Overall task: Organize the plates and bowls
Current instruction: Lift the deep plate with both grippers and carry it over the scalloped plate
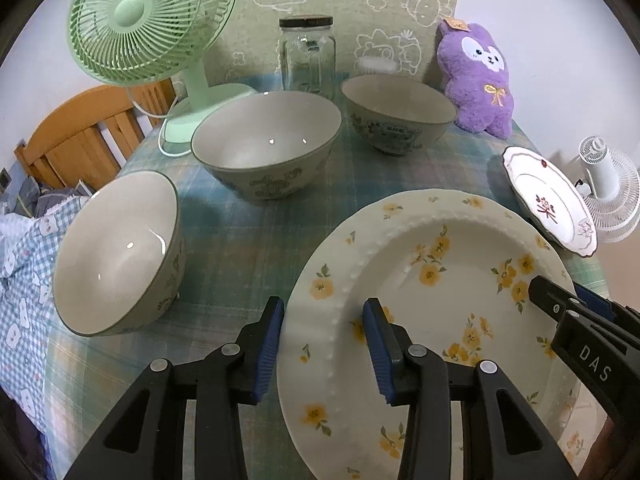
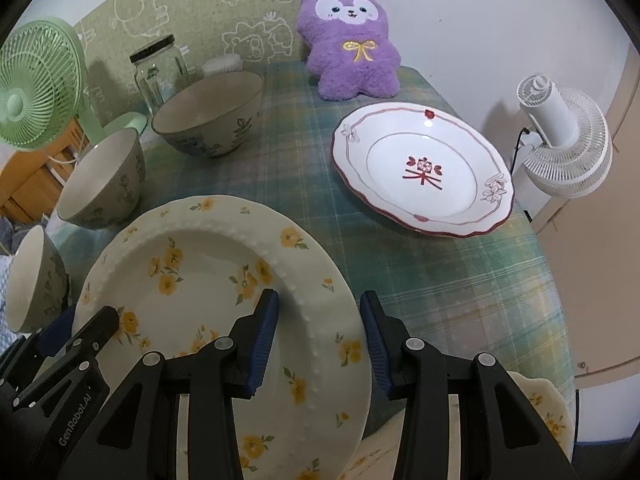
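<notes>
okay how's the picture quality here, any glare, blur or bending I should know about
Left wrist view: fisheye bends the green fan and the table edges, and small glare spots sit in the bowls. Right wrist view: a bright glint on the red-rimmed plate, black corner vignetting, and the yellow-flowered plate looks sharp.

Left gripper (image 1: 324,344) and right gripper (image 2: 320,338): black linkage arms, silver pivot screws, ribbed blue finger pads (image 1: 269,350). White lettering reads "DAS" and "GenRobot.AI".

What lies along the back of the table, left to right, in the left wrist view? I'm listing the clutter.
Green fan → jar → purple plush → white fan.
</notes>
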Available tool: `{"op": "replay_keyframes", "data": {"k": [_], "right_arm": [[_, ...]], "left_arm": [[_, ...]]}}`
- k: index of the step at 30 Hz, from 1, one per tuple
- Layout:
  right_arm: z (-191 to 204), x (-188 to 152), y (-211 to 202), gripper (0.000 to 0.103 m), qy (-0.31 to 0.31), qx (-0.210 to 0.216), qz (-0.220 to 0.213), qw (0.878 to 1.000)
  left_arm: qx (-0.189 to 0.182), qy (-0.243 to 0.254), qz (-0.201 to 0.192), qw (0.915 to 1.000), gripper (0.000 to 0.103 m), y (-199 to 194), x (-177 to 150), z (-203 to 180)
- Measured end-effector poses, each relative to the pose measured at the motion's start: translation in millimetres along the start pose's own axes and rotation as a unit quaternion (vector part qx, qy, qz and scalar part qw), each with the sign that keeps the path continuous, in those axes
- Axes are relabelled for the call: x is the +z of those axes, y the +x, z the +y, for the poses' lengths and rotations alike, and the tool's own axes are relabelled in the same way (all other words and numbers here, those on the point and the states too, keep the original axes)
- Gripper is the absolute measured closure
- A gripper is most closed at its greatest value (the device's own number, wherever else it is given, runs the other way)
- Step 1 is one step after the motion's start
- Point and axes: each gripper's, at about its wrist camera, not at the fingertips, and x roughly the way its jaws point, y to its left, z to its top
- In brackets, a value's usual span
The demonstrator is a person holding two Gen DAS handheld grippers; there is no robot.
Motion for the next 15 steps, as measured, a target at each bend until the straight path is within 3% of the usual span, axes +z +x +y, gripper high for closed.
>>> {"op": "replay_keyframes", "data": {"k": [15], "right_arm": [[-16, 0, -30, 0.058, 0.013, -0.006, -0.02, 1.0]], "left_arm": [[-0.009, 0.011, -0.021, 0.9997, 0.062, -27, -1, -15]]}}
